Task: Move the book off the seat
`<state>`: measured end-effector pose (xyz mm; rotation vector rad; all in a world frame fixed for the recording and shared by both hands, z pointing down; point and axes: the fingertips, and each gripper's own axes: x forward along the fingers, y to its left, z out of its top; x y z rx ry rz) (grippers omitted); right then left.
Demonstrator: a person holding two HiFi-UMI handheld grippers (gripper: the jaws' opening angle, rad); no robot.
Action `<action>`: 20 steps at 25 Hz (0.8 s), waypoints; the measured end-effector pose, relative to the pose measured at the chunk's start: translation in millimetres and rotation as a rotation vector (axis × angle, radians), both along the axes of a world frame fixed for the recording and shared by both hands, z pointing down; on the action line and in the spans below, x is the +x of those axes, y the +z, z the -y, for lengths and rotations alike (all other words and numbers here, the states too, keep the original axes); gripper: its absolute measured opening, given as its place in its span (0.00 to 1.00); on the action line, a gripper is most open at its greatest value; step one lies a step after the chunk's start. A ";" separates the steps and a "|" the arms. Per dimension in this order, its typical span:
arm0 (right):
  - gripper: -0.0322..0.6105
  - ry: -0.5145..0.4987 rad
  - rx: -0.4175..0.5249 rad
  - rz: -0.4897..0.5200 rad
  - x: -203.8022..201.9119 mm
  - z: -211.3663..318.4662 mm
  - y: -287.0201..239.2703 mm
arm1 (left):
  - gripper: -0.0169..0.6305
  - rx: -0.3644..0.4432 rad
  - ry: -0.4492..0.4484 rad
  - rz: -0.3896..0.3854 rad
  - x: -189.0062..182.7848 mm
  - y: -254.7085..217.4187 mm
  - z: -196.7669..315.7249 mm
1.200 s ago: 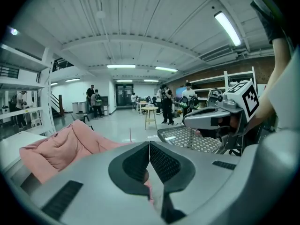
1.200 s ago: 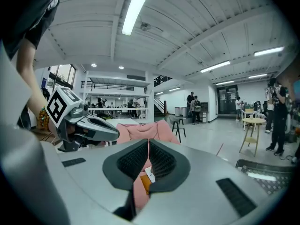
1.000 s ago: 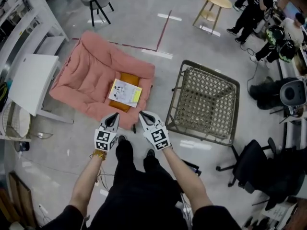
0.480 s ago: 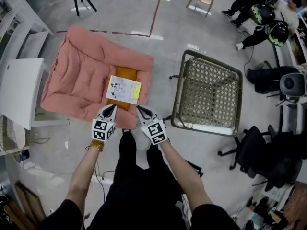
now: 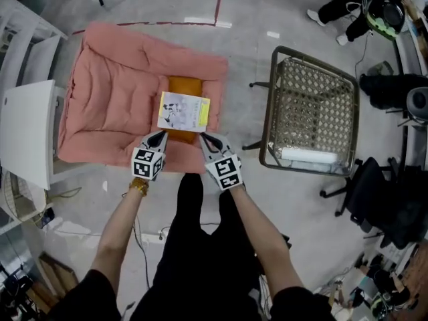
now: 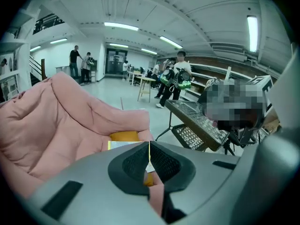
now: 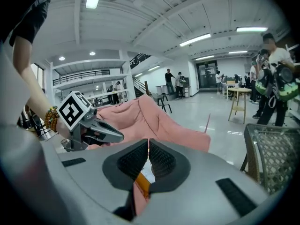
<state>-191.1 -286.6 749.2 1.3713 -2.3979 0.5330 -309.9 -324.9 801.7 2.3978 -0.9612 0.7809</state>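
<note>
One book (image 5: 183, 111), one pink seat (image 5: 110, 92), one wicker chair (image 5: 311, 102), and two grippers: left gripper (image 5: 162, 134) and right gripper (image 5: 203, 138).

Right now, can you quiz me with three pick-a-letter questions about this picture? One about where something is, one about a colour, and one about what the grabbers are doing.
1. Where does the book lie?
A) on the orange cushion in the seat
B) inside a backpack
C) under a blanket

2. What colour is the big padded seat?
A) blue
B) pink
C) green

3. How are the left gripper and the right gripper?
A) both wide open
B) one clamped on the book
C) both shut, holding nothing

Answers:
1 A: the head view shows the book lying flat on the orange cushion.
2 B: the padding is pink all over.
3 C: each gripper view shows its jaws together with nothing between them.
</note>
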 end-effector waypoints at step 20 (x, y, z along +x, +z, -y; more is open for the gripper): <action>0.07 0.101 -0.118 0.038 -16.4 36.8 116.7 | 0.05 -0.173 0.019 0.038 -31.2 140.8 95.2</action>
